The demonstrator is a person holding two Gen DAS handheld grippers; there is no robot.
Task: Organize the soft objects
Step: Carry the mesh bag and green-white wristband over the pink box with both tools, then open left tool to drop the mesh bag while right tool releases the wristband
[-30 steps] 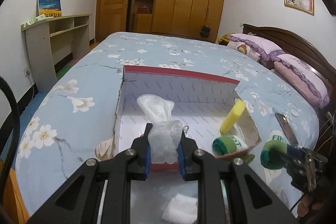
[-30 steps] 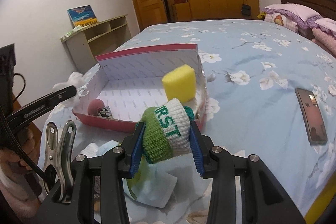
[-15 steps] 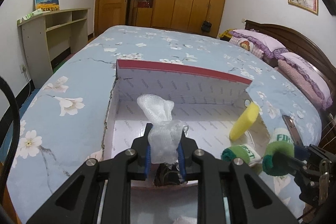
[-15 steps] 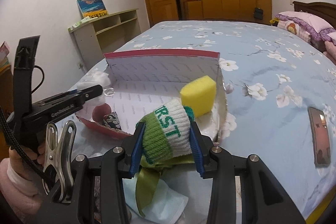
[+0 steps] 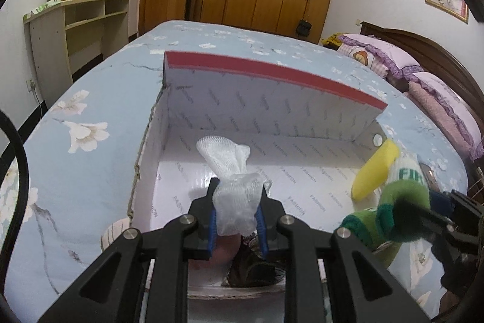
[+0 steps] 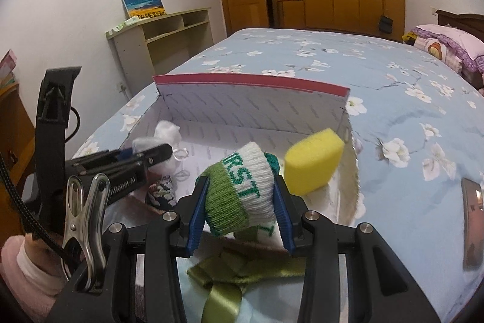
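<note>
My left gripper (image 5: 237, 218) is shut on a white mesh cloth (image 5: 234, 192) and holds it over the near left part of the open white box with a red rim (image 5: 272, 74). My right gripper (image 6: 240, 197) is shut on a green and white rolled sock (image 6: 242, 189) at the box's near right edge (image 6: 352, 147). The sock also shows in the left wrist view (image 5: 402, 208). A yellow sponge (image 6: 313, 164) leans in the box's right corner. A pink item (image 5: 224, 250) and a dark patterned item (image 6: 161, 192) lie in the box under my left gripper.
The box sits on a bed with a blue flowered cover (image 5: 90, 141). A phone (image 6: 472, 211) lies on the bed to the right. A green ribbon (image 6: 230, 277) and a pale cloth lie below my right gripper. Pillows (image 5: 378, 53) and a shelf unit (image 5: 72, 29) stand beyond.
Both grippers moved forward toward the box with their loads. The mesh cloth is now over the box's inside and the sock is at its right edge.
</note>
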